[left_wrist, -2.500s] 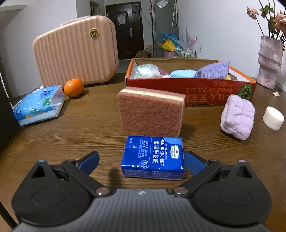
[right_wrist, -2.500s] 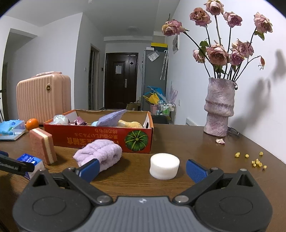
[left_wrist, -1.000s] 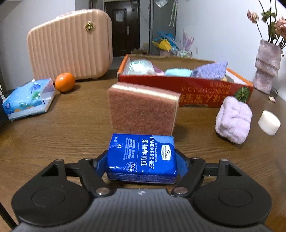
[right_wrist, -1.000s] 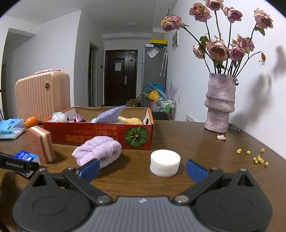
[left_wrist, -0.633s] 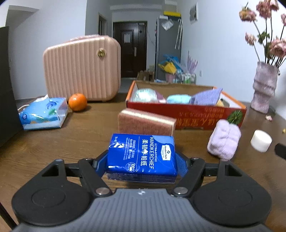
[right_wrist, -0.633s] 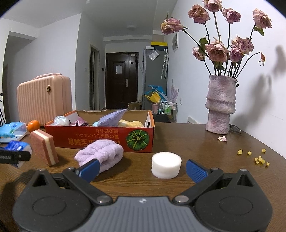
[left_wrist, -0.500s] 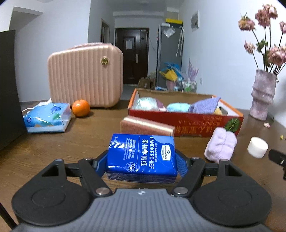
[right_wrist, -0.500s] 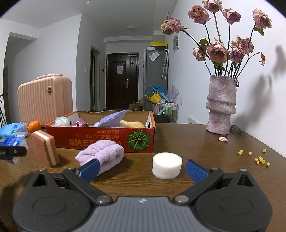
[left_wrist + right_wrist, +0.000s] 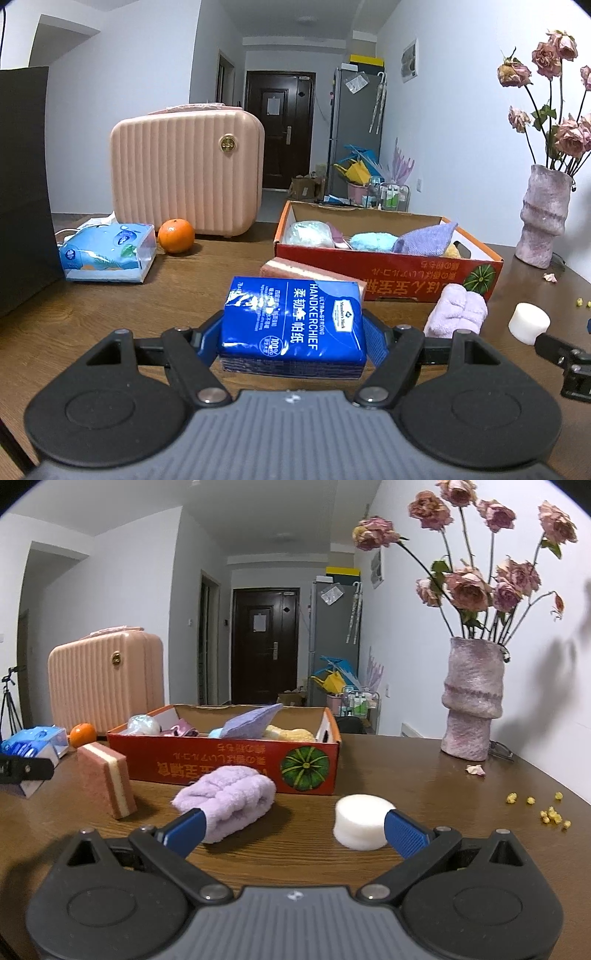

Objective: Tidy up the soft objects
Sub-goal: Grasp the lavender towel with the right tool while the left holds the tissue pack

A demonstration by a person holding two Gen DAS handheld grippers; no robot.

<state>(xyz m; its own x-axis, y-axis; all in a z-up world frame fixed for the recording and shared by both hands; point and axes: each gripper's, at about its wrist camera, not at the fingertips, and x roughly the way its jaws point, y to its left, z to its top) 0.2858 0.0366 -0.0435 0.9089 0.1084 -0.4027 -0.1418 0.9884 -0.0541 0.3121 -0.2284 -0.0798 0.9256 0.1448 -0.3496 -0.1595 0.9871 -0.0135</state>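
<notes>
My left gripper (image 9: 291,341) is shut on a blue handkerchief tissue pack (image 9: 293,323), held above the table in front of the pink sponge (image 9: 295,271). Behind stands the red cardboard box (image 9: 388,262) with soft items inside. A rolled lilac towel (image 9: 225,797) and a white foam puck (image 9: 364,825) lie on the table just beyond my right gripper (image 9: 293,829), which is open with nothing between its fingers. In the right wrist view the sponge (image 9: 105,781) stands on edge at the left, and the left gripper's tip with the pack (image 9: 22,770) shows at the far left.
A pink ribbed case (image 9: 186,171), an orange (image 9: 176,230) and a soft tissue packet (image 9: 107,253) sit at the back left. A lilac vase (image 9: 472,701) with dried roses stands at the right. Yellow crumbs (image 9: 546,808) lie near the table's right edge. A dark panel (image 9: 22,184) rises at the far left.
The left gripper, still shut on the tissue pack, has lifted it off the table and tilted up, so the sponge now sits lower behind the pack. The right gripper has stayed put.
</notes>
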